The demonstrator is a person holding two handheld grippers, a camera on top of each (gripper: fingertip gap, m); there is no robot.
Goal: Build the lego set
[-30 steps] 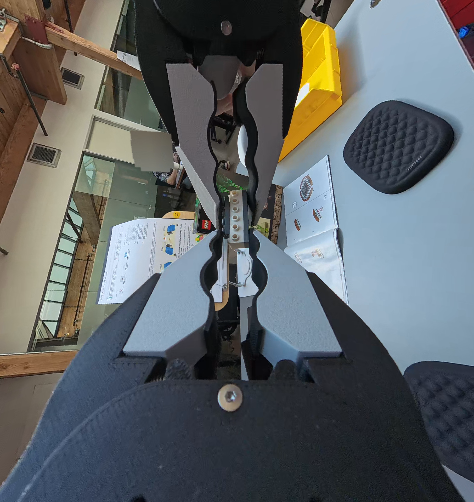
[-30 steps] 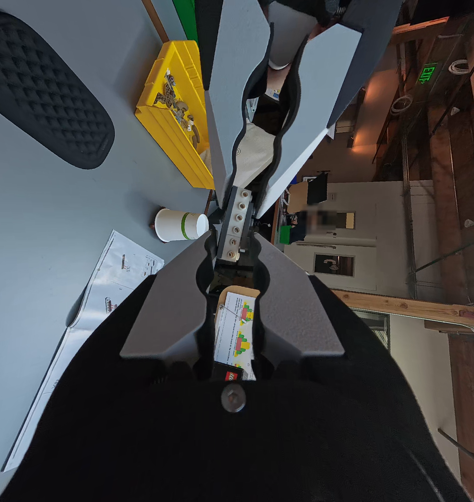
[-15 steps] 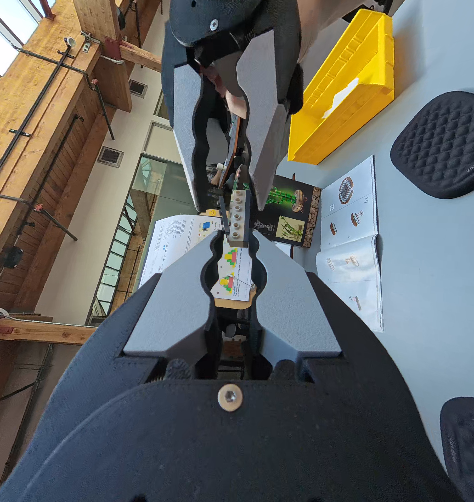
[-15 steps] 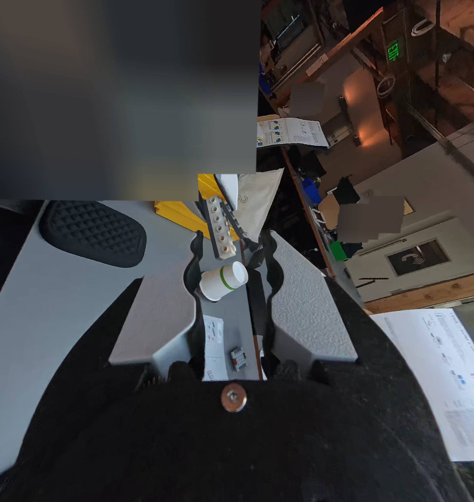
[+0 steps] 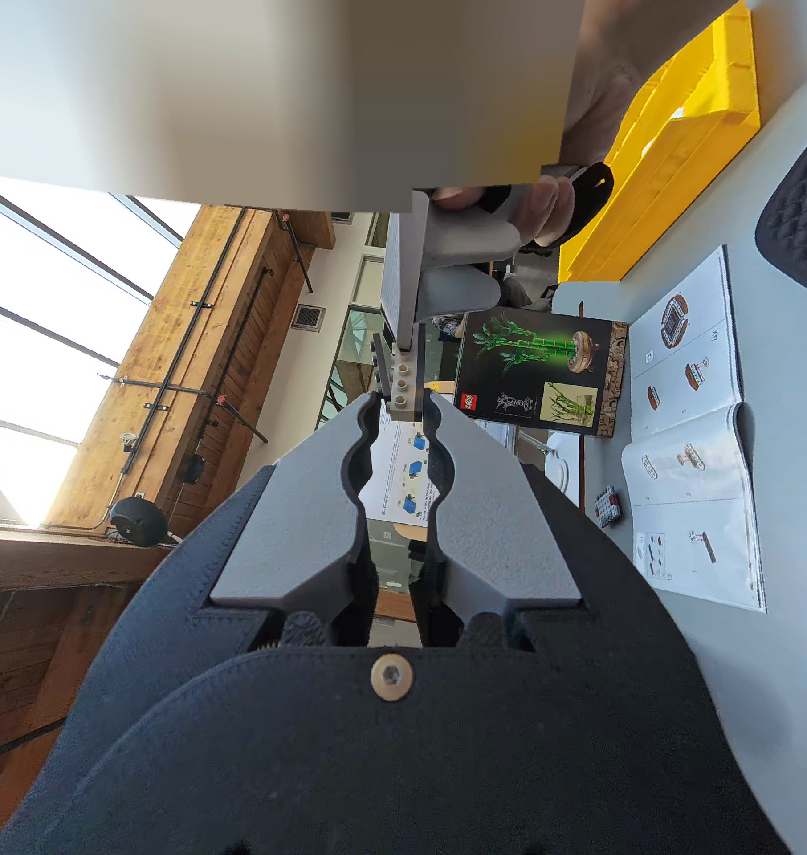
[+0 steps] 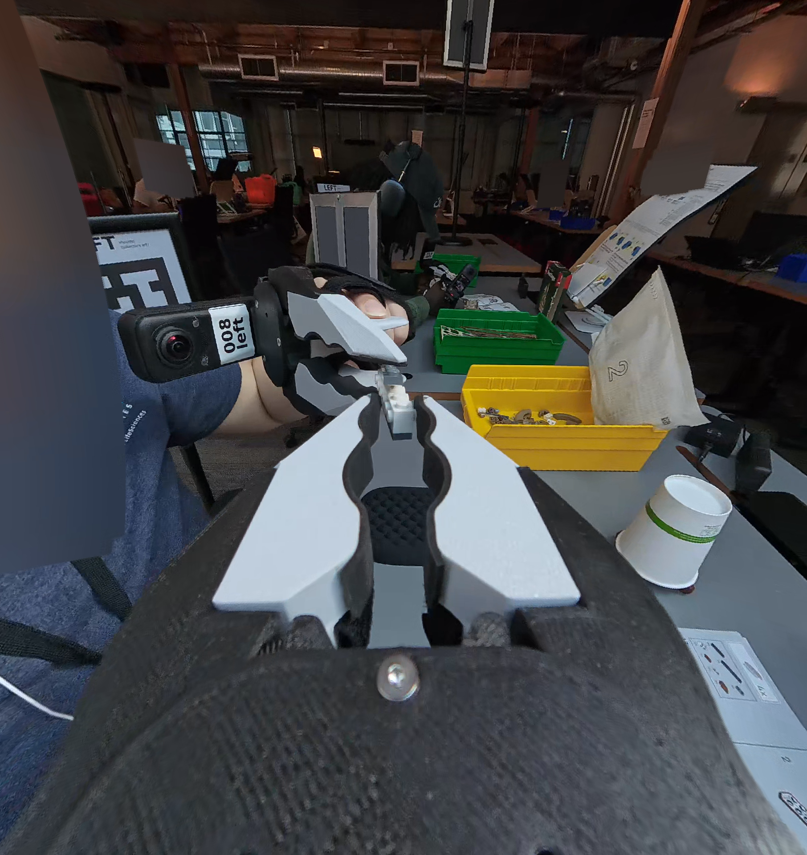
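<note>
both sets of jaws were nearly closed on the same part. left gripper (image 5: 402, 401) pinched the near end of the lego piece (image 5: 400, 386), a short tan studded brick stacked with dark plates. right gripper (image 6: 394, 407) had its tips clamped on the piece's other end, seen from its own camera as a grey-and-tan stack (image 6: 396, 407). in the right wrist view the left gripper (image 6: 383, 358) came in from the far left, its fingers (image 6: 355, 324) closing on the piece just beyond the right tips.

key relation: the piece sat in the air between the two tip pairs, well above the grey table (image 5: 799, 647), long axis running roughly along the left gripper's fingers, stud row facing the left camera. both grippers were equally close, each already touching it.

judgement: looked like a press or re-grip on a sub-assembly; the next move likely needs one side to hold firm. yellow bin (image 6: 554, 425) of loose parts lay right and far; instruction booklet (image 5: 688, 439) lay open on the table.
</note>
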